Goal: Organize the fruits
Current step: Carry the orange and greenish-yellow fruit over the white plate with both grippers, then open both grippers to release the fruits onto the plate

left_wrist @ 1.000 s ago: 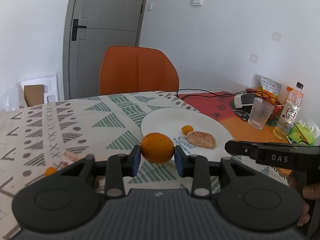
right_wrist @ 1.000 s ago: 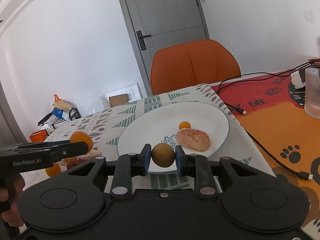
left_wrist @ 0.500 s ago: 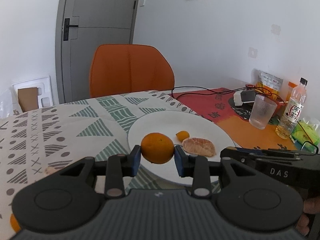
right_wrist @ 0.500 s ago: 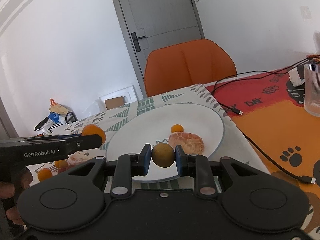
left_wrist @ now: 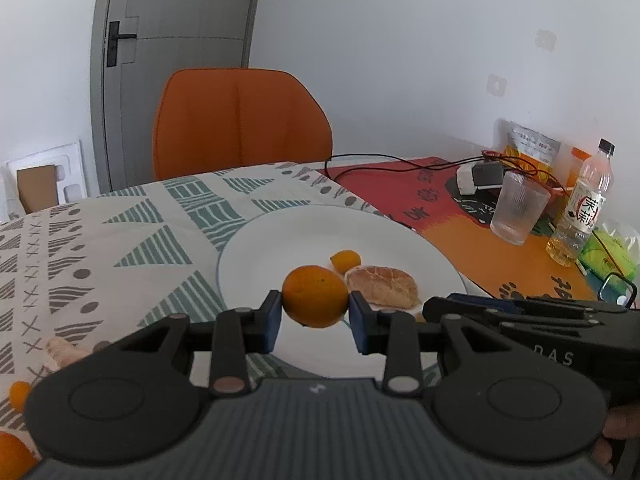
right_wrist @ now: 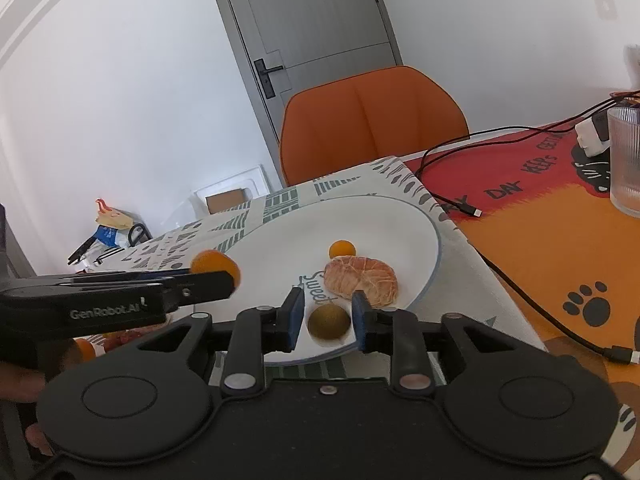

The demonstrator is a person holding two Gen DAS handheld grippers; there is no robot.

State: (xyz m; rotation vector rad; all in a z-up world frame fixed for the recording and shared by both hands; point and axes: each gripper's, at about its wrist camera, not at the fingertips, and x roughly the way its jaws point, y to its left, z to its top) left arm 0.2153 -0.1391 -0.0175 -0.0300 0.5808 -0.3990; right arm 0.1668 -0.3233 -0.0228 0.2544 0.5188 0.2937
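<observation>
Both hands have closed in on the plate since a second ago: my left gripper carried its orange from over the desk edge to above the plate's near side, and my right gripper, which was clamped on the small green-brown fruit, is now letting go.

Progress, largest first:
- Desk: still has loose fruit, small orange ones at 7–8 o'clock in the left view, so I judge the job under way, not near done.
- Plate: the collection point. Already on it: a peeled citrus piece right of centre and a tiny orange fruit touching it at its 11 o'clock.
- Orange: round, bright, dimpled skin, small dark speck. My left fingers are shut on its sides; it hangs over the plate's 6 o'clock area, not yet set down.
- Green-brown fruit: small, round, dull olive, matte. It sits on the plate rim at 6 o'clock, between my right fingers, which are opening; a gap shows on the left side, the right looks barely clear.

Left to do, as I read it: drop the orange, then fetch the strays.
</observation>
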